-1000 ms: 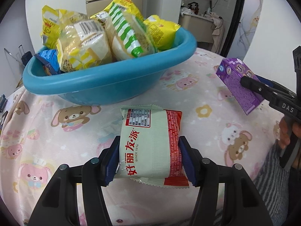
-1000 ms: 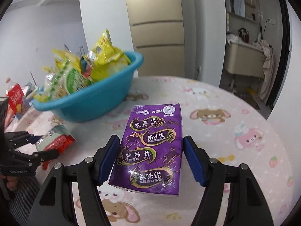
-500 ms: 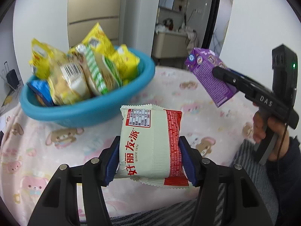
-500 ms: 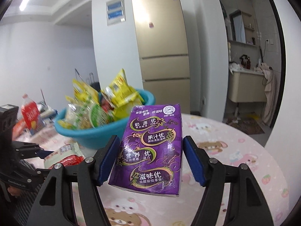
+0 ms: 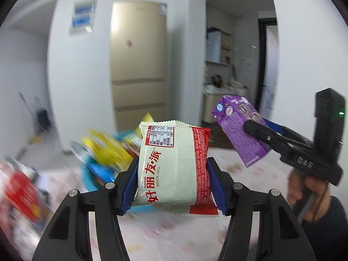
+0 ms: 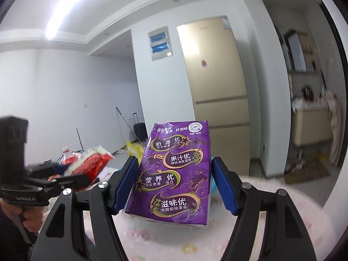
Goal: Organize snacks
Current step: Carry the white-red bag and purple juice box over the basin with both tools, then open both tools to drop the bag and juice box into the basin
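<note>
A cream and red snack packet (image 5: 171,163) sits upright between the blue pads of my left gripper (image 5: 173,182), which is shut on it above the table. My right gripper (image 6: 174,184) is shut on a purple drink carton (image 6: 174,174), also held in the air. In the left wrist view the carton (image 5: 239,130) hangs tilted at the right in the right gripper (image 5: 258,128). The right wrist view shows the left gripper (image 6: 87,178) with the packet (image 6: 93,163) at the left. A blue basin (image 5: 91,178) with yellow snack bags (image 5: 106,150) lies blurred behind the packet.
The table wears a pink cartoon cloth (image 5: 174,235). A blurred red package (image 5: 19,193) lies at its left edge. A beige fridge (image 5: 138,65) stands behind, with a doorway to a kitchen at the right. A hand (image 5: 308,187) grips the right tool.
Both grippers have risen and tipped upward with their items still held. The basin and table have dropped low in both views, and more wall and ceiling show.
</note>
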